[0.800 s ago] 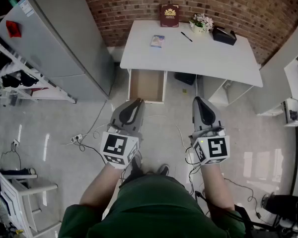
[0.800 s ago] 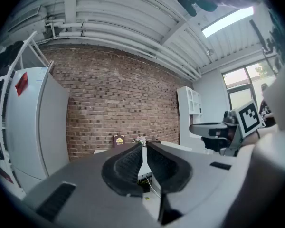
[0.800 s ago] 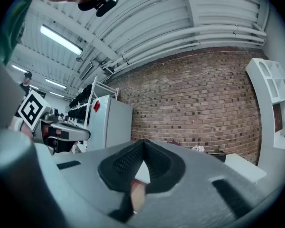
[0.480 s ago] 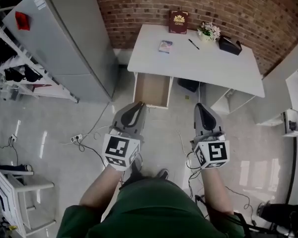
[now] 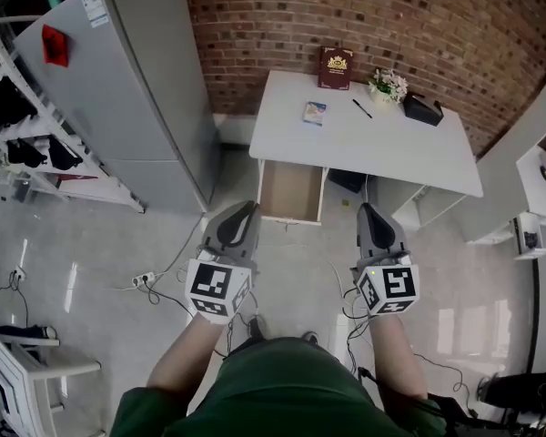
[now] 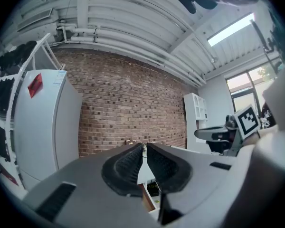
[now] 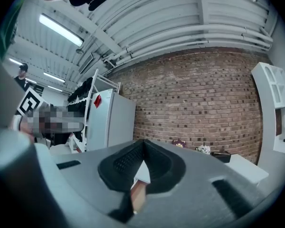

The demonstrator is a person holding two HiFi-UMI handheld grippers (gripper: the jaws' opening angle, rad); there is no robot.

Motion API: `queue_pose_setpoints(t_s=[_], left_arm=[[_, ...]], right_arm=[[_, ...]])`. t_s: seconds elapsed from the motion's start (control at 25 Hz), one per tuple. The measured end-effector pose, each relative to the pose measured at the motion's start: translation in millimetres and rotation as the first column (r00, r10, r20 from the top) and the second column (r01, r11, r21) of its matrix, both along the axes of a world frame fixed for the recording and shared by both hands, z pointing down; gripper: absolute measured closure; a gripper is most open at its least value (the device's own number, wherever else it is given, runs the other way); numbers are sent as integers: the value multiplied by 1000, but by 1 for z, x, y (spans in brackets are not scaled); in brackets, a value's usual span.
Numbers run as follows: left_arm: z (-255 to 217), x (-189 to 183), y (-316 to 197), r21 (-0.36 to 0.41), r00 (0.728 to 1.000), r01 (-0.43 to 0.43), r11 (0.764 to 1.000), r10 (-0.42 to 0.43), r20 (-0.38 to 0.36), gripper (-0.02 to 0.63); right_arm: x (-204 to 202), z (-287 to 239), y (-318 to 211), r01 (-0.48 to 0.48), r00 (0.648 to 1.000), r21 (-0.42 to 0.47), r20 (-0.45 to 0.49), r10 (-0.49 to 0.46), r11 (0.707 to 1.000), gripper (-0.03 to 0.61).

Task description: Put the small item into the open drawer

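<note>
- One brick wall across the back, everything else sits in front of it.
- One tall grey cabinet at the left, with one red tag near its top corner.
- One white bench against the wall, just right of the cabinet. I count five things on it, all toward its back half.
- One open drawer, pulled out from under the bench's left front edge, with its bare wooden bottom showing.
- Two tools, one per hand, both held level over the floor and well short of the bench, one marker cube on each.
- Left tool: in its own view the jaws are all but together, just a thin slit, nothing gripped. It points roughly at the drawer.
- Right tool: jaws closed tip to tip, nothing gripped.
- One dark red book, upright against the wall at the bench's back edge.
- One black box near the bench's back right corner.
- One small pot of white flowers, between the book and the black box.
- One small item, blue and flat, lying on the bench's left part, in front of the book and apart from it. It's on the benchtop, not in the drawer, and well apart from both tools.
- One black pen, lying slantwise between the small item and the black box.
</note>
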State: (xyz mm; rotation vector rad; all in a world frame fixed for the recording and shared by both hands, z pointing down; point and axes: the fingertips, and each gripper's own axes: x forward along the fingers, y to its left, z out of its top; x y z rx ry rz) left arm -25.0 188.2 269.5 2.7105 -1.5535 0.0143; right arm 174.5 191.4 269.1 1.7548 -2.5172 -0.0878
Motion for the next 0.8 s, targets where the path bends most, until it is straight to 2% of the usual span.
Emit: queue_pose_setpoints(t_s=[0.2,0.44,0.6,0.8], left_arm=[[4,-45,-21,-2,1000,6,1000,-6,-31,589],[6,-80,-40,3,999,7,1000,-6,-51,589],[11,-84,-48,-7,998,2,1000,-3,-56,589],[19,-71,-62,-23,998,3,1000,-4,-58,589]], right_arm=[[-24,-6,-7,-39,998,6,-42,39,999,575],[-36,-16,-9,-89,994,25,-68,90,996,575],[-37,-13,-12,-104,993,14,-62,105,994,575],[-23,-2,-25,-110,992,6,-54,110,994,575]])
